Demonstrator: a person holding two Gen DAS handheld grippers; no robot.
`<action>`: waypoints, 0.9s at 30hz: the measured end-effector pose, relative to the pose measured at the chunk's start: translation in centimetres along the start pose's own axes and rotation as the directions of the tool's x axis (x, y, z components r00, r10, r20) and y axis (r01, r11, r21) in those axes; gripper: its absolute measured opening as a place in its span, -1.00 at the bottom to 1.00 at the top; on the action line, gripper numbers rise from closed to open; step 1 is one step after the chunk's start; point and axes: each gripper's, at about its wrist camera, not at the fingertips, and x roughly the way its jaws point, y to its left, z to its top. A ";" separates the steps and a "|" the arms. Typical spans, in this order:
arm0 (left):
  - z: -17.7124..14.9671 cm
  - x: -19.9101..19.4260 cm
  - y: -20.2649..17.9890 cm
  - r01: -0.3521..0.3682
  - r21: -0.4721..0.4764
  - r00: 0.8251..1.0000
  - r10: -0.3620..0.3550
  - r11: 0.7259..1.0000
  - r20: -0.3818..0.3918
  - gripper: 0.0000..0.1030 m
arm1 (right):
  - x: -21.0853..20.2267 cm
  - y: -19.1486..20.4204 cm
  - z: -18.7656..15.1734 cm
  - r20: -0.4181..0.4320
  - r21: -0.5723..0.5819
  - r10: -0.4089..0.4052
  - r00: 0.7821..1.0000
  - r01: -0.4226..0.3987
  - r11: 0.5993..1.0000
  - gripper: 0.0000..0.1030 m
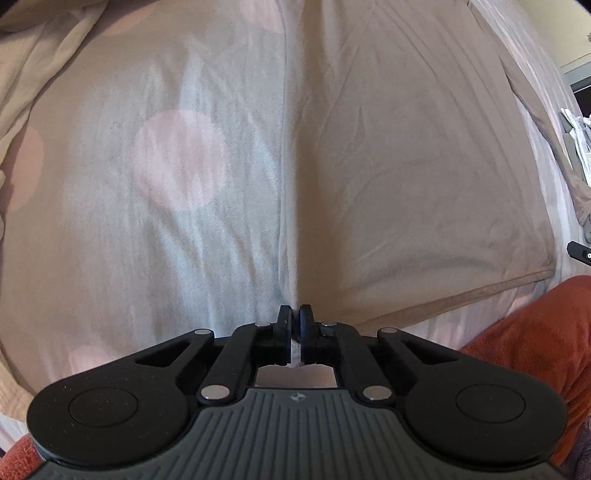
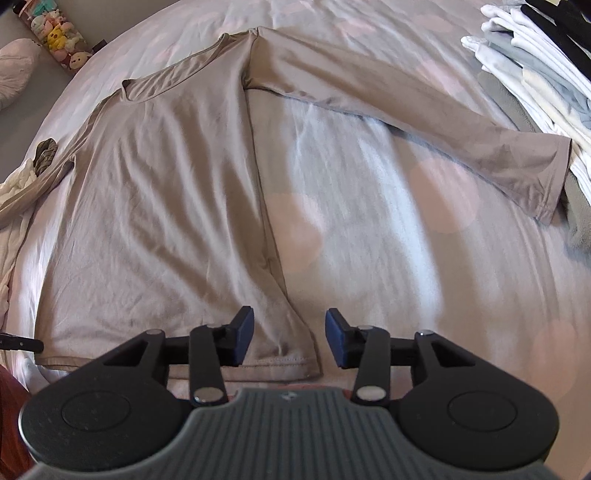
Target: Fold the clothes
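A beige long-sleeved shirt (image 2: 159,192) lies flat on a pale bed sheet with pink dots (image 2: 369,240), one sleeve (image 2: 424,110) stretched out to the right. My right gripper (image 2: 289,332) is open. Its blue pads straddle the shirt's near right hem corner (image 2: 291,360) without pressing on it. In the left wrist view the shirt (image 1: 424,166) fills the right half, and its side edge runs straight down to my left gripper (image 1: 294,317). That gripper is shut, with a sliver of fabric pinched between its fingers at the shirt's edge.
A stack of folded white and dark clothes (image 2: 535,74) sits at the far right. Plush toys (image 2: 62,33) stand at the far left, with a crumpled white garment (image 2: 18,184) below them. Rust-red fabric (image 1: 535,350) lies near the left gripper.
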 end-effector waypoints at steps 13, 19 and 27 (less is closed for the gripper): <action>-0.3 2.1 0.0 -0.144 0.059 0.986 0.149 0.988 -0.077 -0.96 | 0.1 4.9 -0.1 -0.016 -0.274 -0.024 1.000 0.019 0.962 -0.21; -0.7 2.2 0.7 -0.143 0.036 0.986 0.145 0.989 -0.076 -0.96 | 4.0 10.7 0.3 -0.054 -0.476 -0.088 0.995 0.052 0.878 -0.42; -1.3 2.4 1.6 -0.148 0.033 0.986 0.151 0.988 -0.075 -0.96 | 7.9 10.5 0.7 -0.190 -0.474 -0.128 0.973 0.023 0.880 -0.36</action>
